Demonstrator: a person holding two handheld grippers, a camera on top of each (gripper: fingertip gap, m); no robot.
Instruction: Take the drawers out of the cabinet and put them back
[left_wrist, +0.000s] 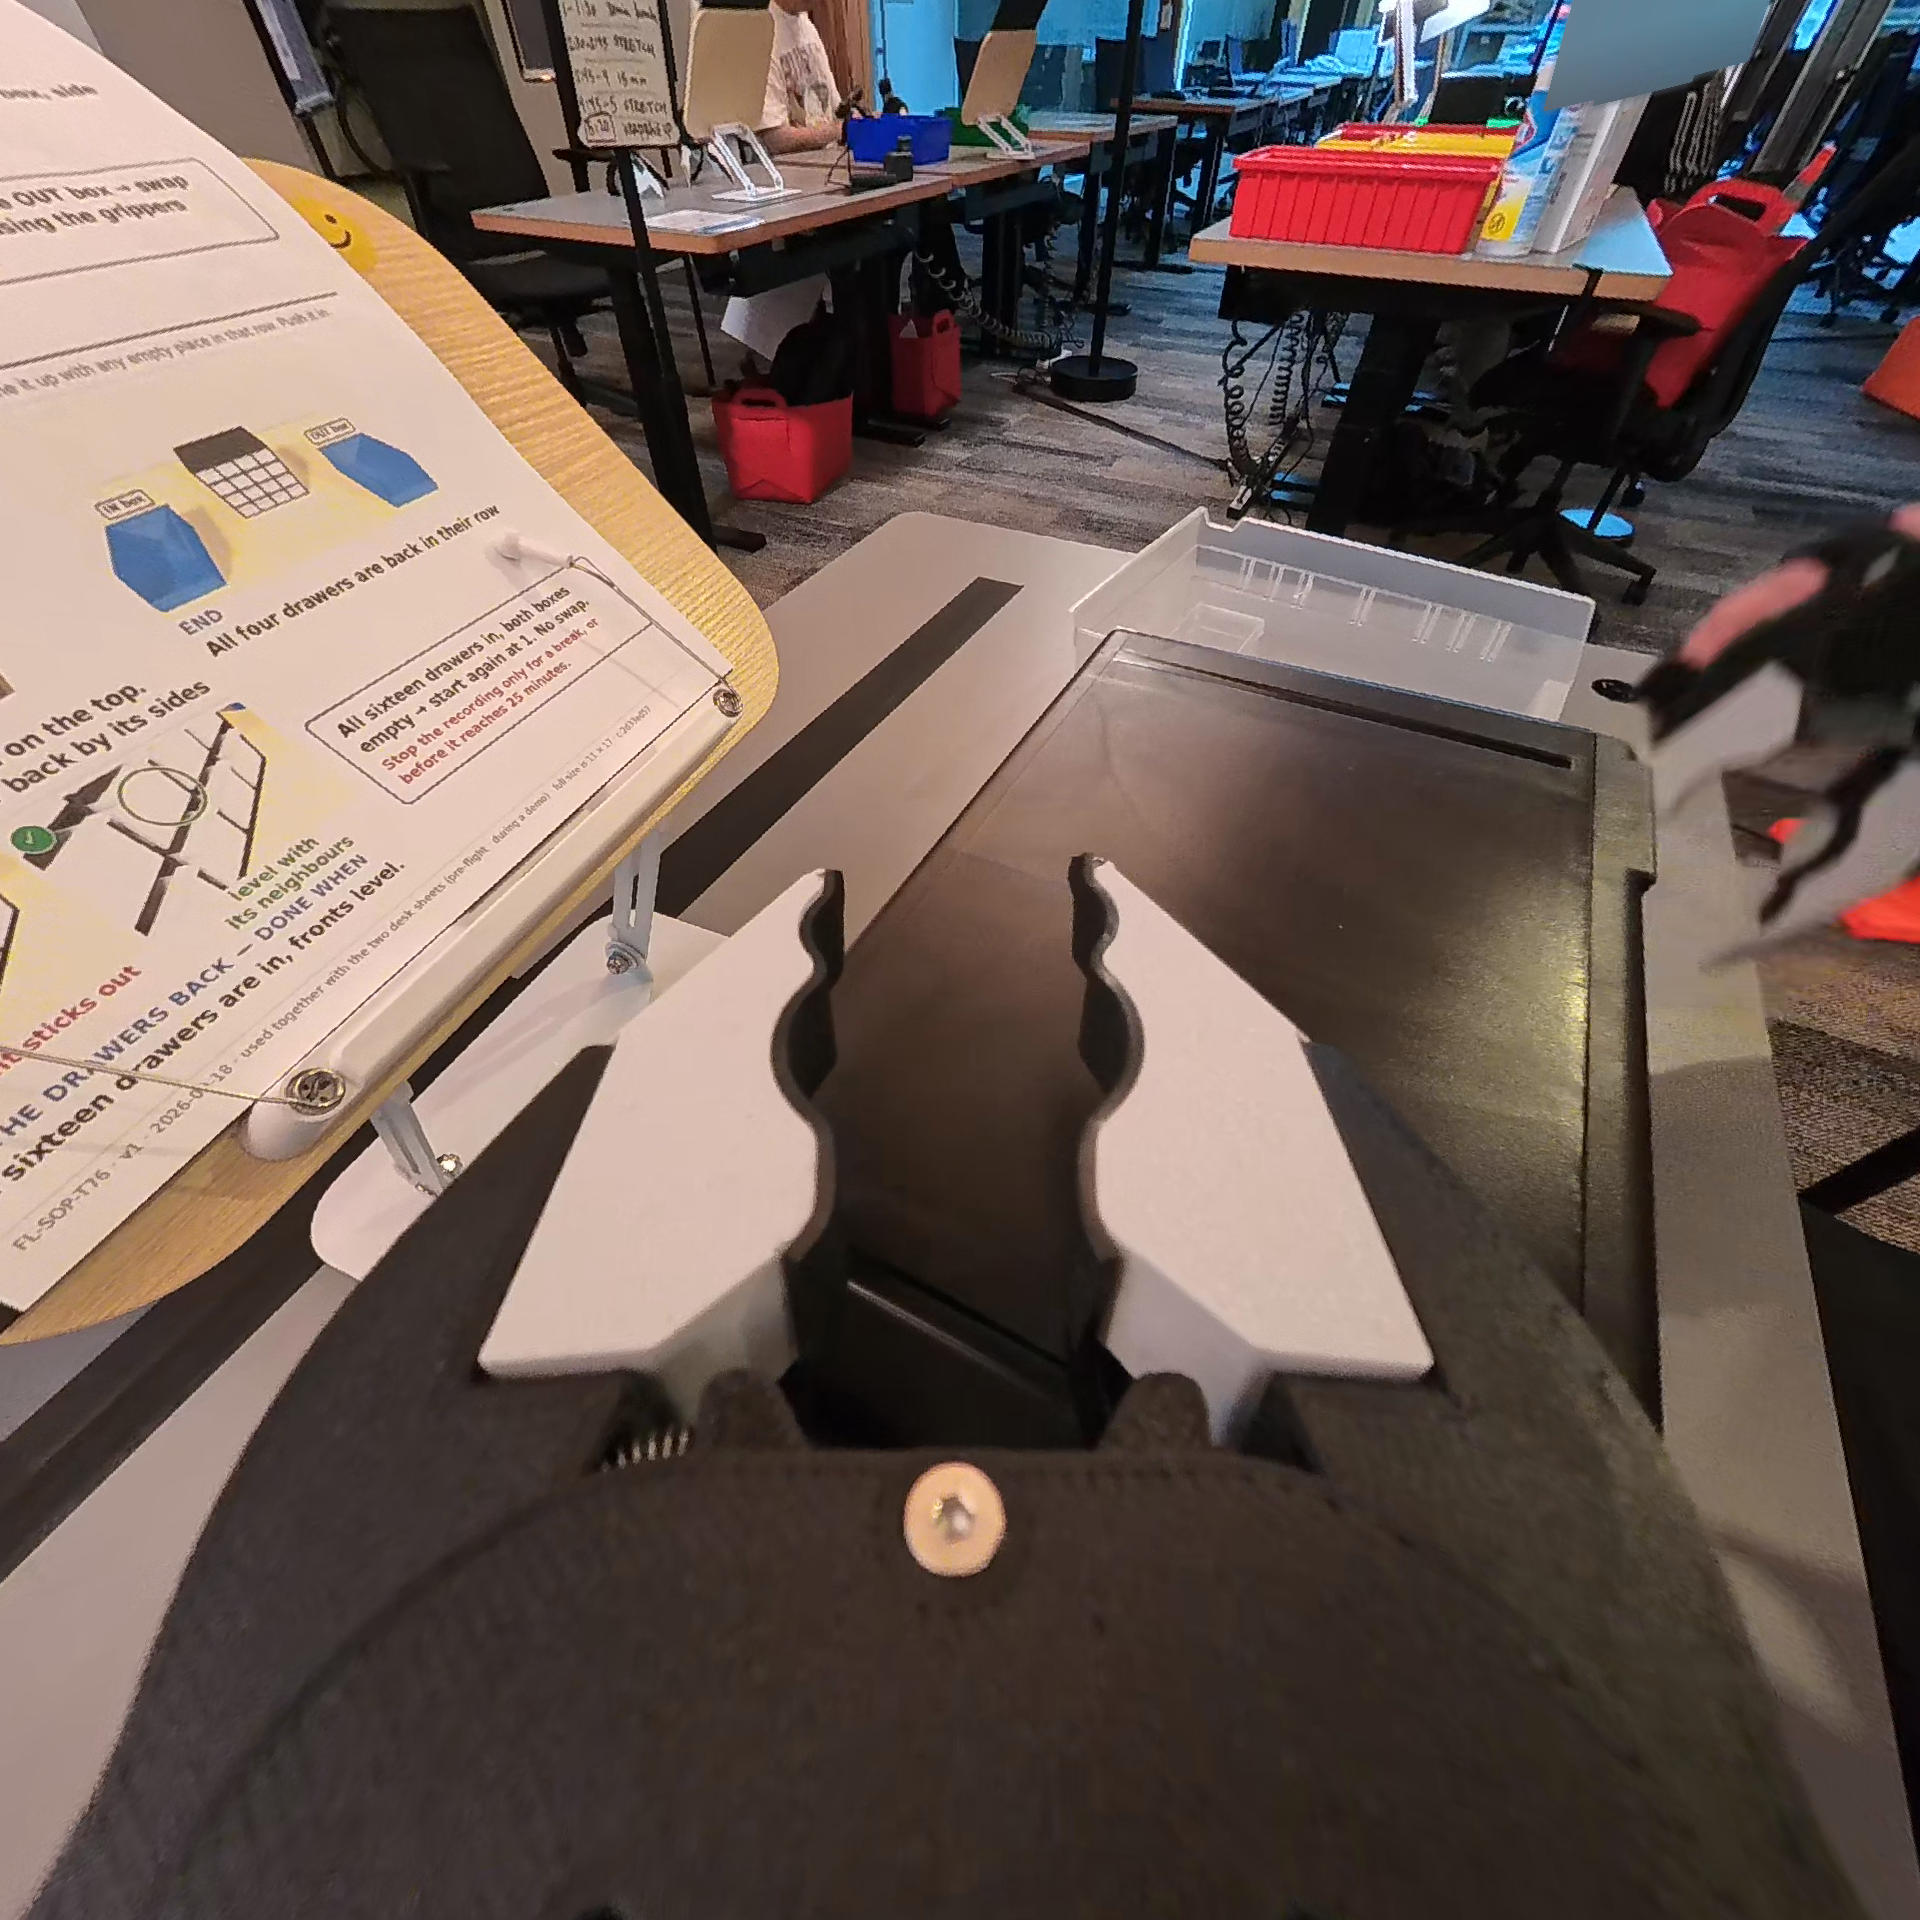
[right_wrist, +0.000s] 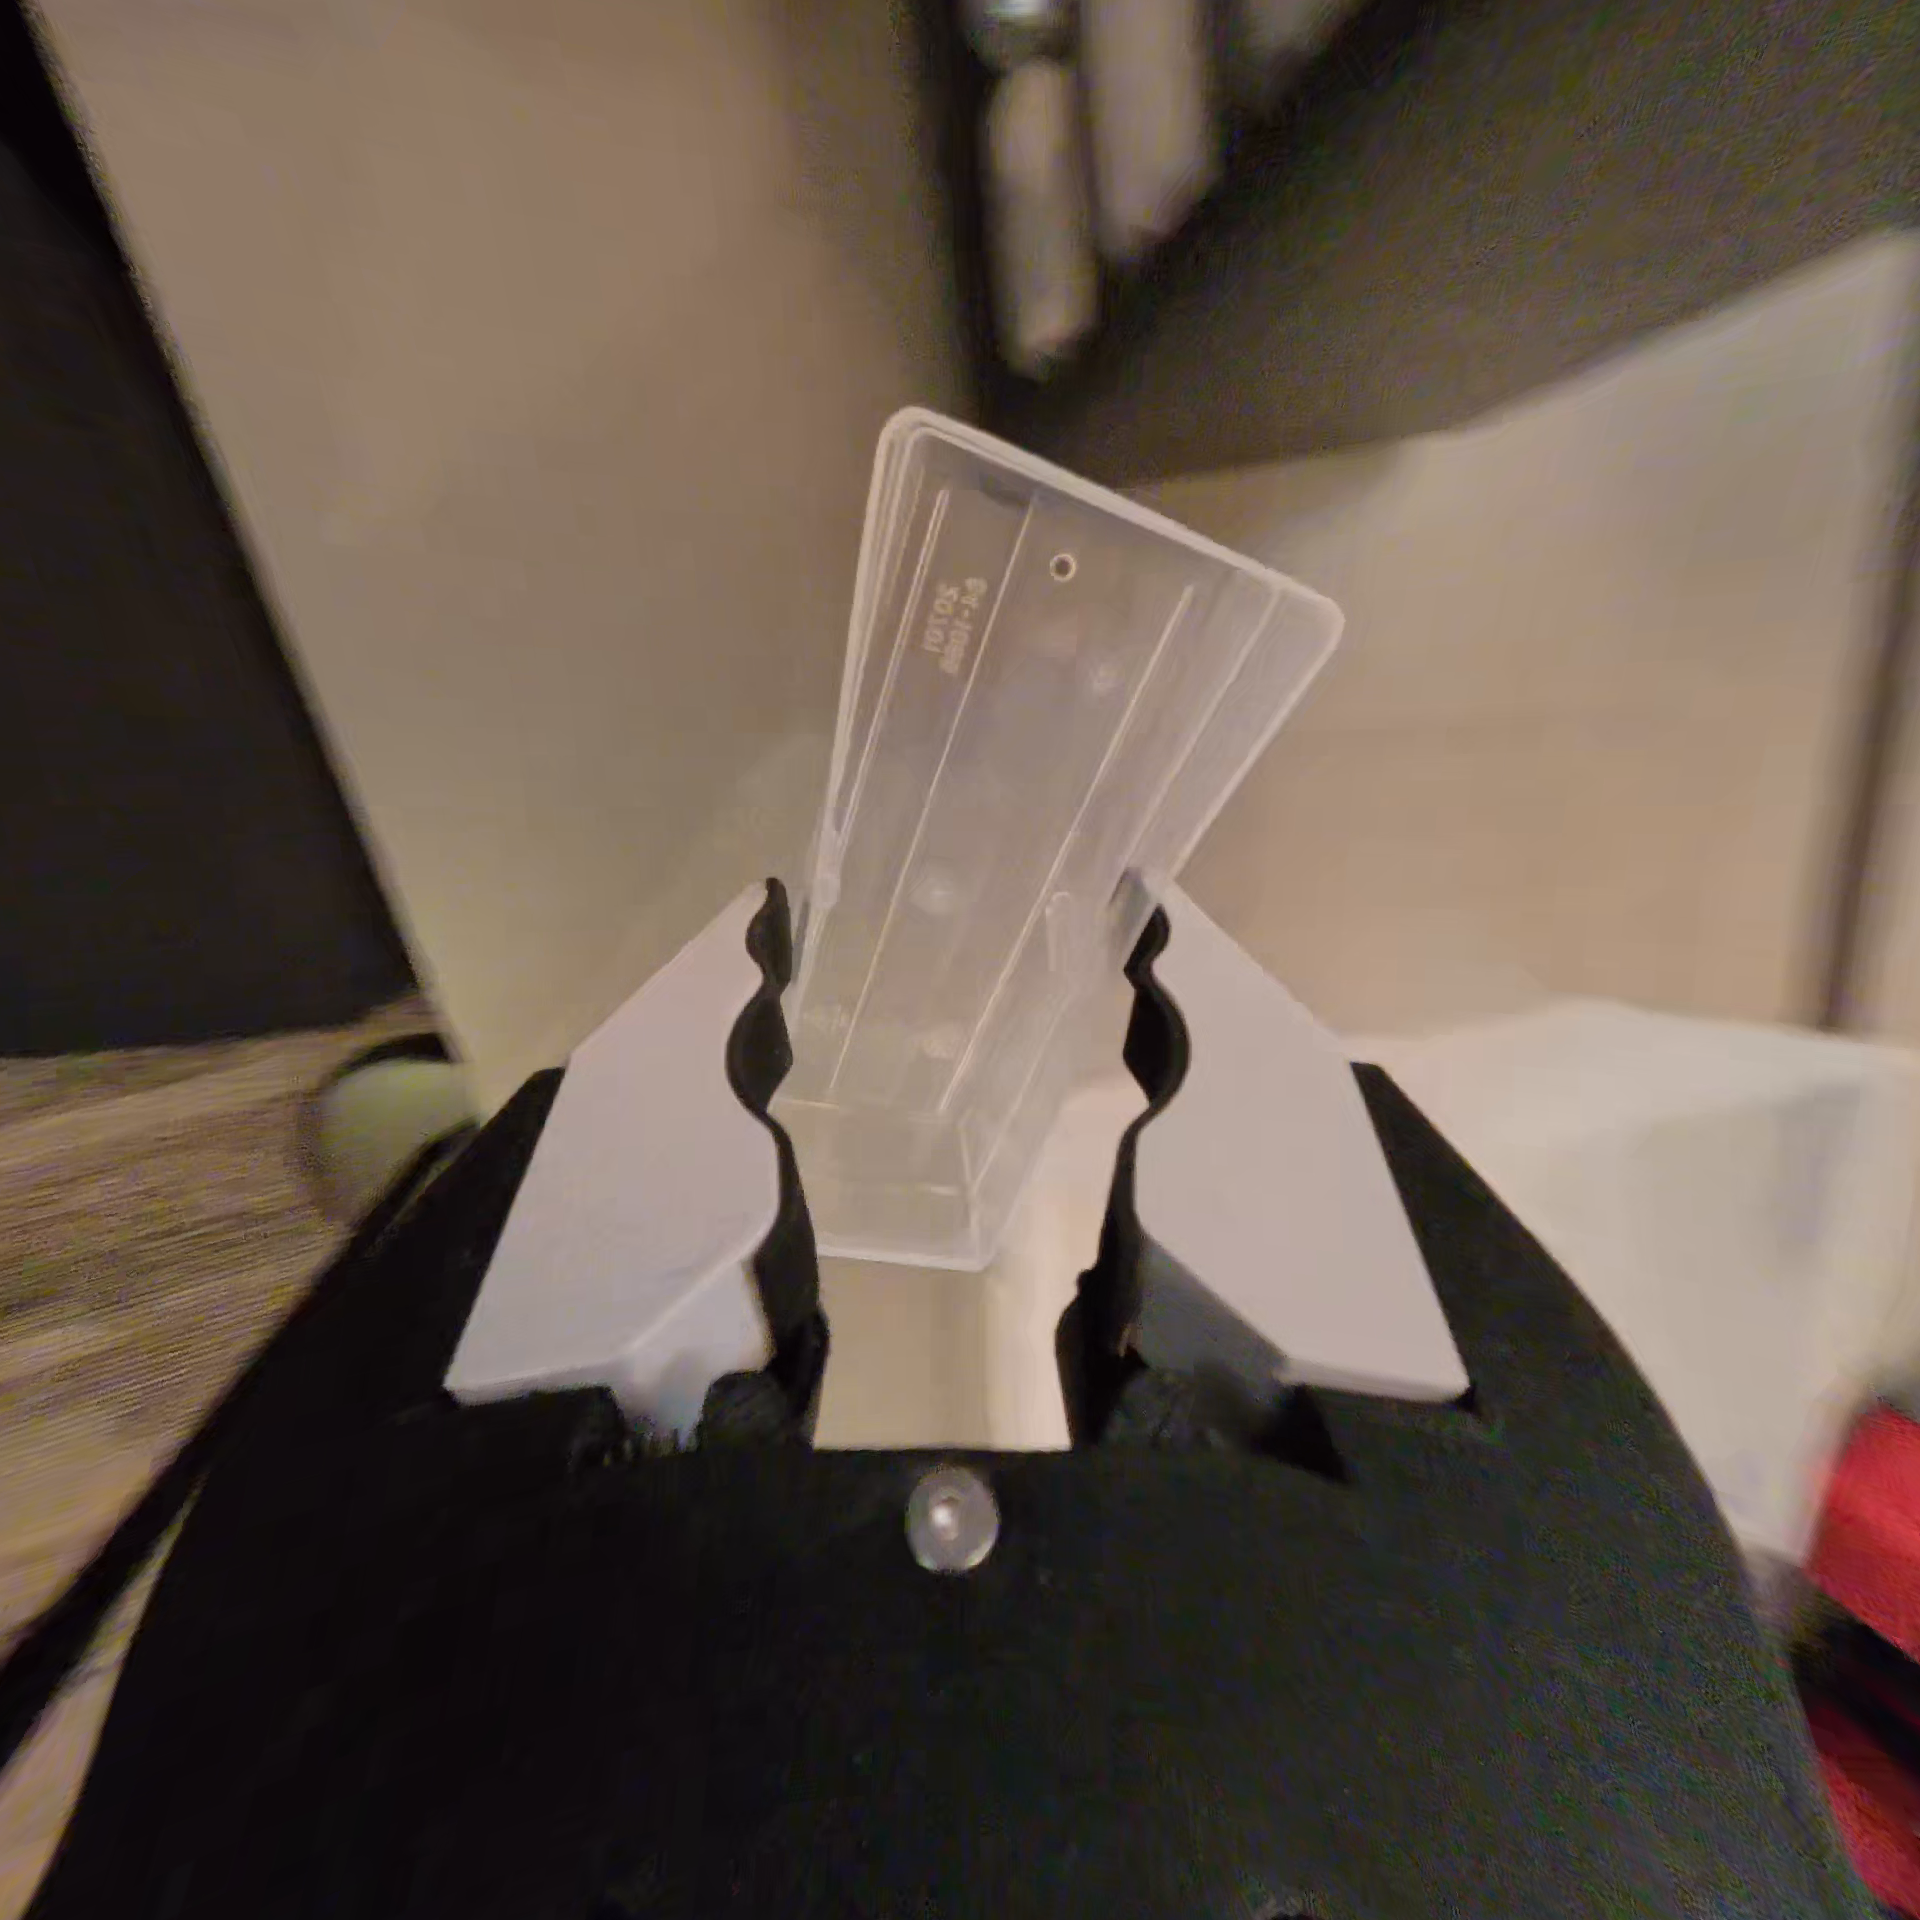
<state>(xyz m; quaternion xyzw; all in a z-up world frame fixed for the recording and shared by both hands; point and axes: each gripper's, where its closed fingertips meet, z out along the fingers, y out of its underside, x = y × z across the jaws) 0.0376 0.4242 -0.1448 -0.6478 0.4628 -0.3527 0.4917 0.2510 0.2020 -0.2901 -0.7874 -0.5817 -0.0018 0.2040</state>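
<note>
The right tongs (right_wrist: 956, 935) grip a clear drawer (right_wrist: 1049, 790) by its sides, out of the cabinet (left_wrist: 1299, 883). The left tongs (left_wrist: 956, 883) hover over the cabinet top, parted and empty. A clear tray (left_wrist: 1340, 613) lies at twelve o'clock (contents unclear). I judge returning remains.

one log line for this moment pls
left gripper: open, empty, over black cabinet | right gripper: shut on clear drawer, tilted

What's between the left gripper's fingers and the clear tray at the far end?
In the left wrist view, only the black cabinet's bare glossy top lies between the left gripper and the clear tray; nothing rests on it.
</note>
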